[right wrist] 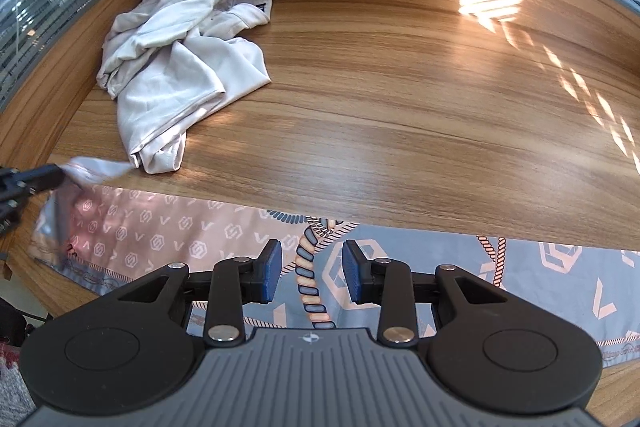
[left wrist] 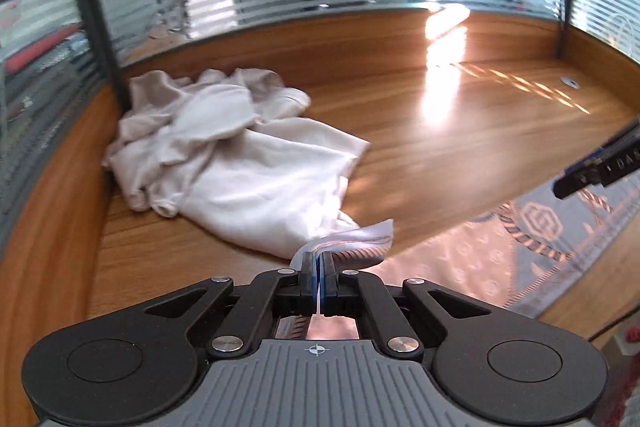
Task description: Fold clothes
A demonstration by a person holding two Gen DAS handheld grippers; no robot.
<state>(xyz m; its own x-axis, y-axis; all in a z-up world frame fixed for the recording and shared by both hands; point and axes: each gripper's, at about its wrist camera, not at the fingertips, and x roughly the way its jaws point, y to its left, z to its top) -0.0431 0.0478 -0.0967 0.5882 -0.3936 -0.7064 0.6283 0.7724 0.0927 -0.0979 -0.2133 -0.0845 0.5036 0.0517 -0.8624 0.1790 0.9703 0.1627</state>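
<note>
Corner fabric of the patterned pink-and-grey printed cloth point(left wrist: 500, 255) is pinched between the pressed-together pads of the left gripper point(left wrist: 319, 267) and lifted off the wooden tabletop point(right wrist: 400, 87). The right gripper point(right wrist: 312, 269) is held spread above the cloth, gripping nothing. A crumpled white shirt point(right wrist: 176, 67) is seen at ten o'clock.

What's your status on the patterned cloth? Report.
Left gripper shut on patterned cloth corner, lifted. Right gripper open above cloth, holding nothing. White shirt crumpled on wooden table, beside the raised corner.
</note>
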